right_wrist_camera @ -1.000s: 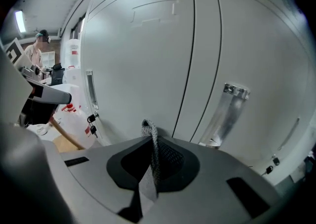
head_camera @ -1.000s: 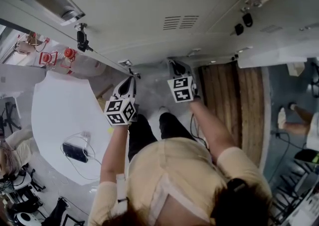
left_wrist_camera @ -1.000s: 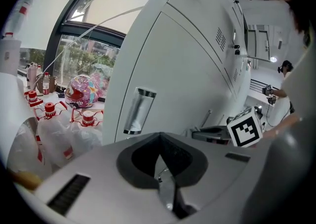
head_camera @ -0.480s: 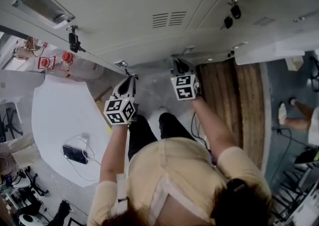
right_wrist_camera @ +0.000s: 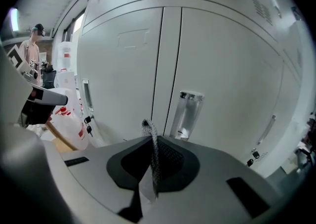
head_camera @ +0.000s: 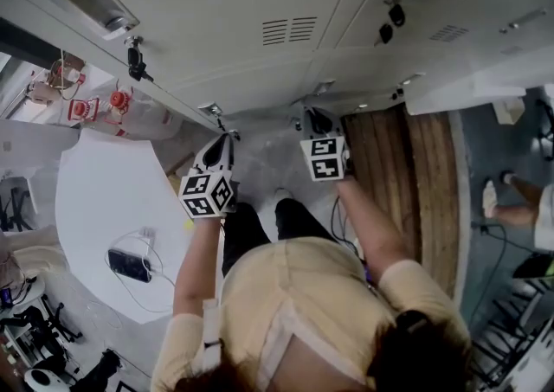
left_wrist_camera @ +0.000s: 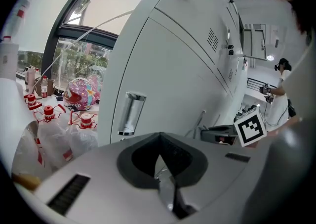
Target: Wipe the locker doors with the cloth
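The pale grey locker doors (head_camera: 216, 9) fill the top of the head view. My right gripper (head_camera: 310, 118) points at them, low near the floor, shut on a thin strip of grey mesh cloth (right_wrist_camera: 149, 134) that sticks up past its tips. In the right gripper view, my right gripper (right_wrist_camera: 151, 145) faces a door with a recessed metal handle (right_wrist_camera: 187, 109), a little away from the door. My left gripper (head_camera: 225, 141) is held beside it, also low. In the left gripper view, my left gripper (left_wrist_camera: 160, 157) is shut with nothing in it, facing another door handle (left_wrist_camera: 129, 114).
A white round table (head_camera: 104, 200) with a dark device and cables (head_camera: 130, 265) stands at the left. Plastic jugs with red caps (left_wrist_camera: 54, 129) sit by the locker end. Keys (right_wrist_camera: 89, 125) hang from a lock. A wooden strip (head_camera: 402, 183) lies right. Other people (head_camera: 519, 208) stand nearby.
My right gripper has shifted slightly to the right and down in the head view, still holding the cloth. My left gripper has stayed nearly still.
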The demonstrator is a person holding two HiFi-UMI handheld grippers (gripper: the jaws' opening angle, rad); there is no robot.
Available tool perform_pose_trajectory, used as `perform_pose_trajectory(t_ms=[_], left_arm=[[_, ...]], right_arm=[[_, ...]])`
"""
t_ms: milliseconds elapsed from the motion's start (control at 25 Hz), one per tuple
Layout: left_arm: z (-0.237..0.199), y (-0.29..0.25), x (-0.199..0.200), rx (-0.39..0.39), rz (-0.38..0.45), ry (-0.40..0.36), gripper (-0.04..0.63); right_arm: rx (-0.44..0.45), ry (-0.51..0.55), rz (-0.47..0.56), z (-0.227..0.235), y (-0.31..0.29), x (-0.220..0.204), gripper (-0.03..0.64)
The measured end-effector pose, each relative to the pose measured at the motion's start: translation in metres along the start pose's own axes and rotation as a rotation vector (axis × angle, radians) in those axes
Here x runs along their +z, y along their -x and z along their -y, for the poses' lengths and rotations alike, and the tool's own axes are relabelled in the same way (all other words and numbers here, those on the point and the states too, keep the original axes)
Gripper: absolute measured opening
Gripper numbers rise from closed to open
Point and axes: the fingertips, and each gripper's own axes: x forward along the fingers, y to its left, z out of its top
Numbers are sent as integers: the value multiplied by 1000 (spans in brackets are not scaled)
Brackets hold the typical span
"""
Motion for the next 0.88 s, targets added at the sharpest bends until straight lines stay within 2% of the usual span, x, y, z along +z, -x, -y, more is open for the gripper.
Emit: perform_pose_trajectory(t_ms=[400, 880], left_arm=[[5, 29, 19, 1, 8, -71, 2], [15, 66, 58, 11, 31, -118, 2]], right_arm=[[21, -21, 37, -10, 40, 20, 14], [96, -53, 115, -27, 94, 74, 14]])
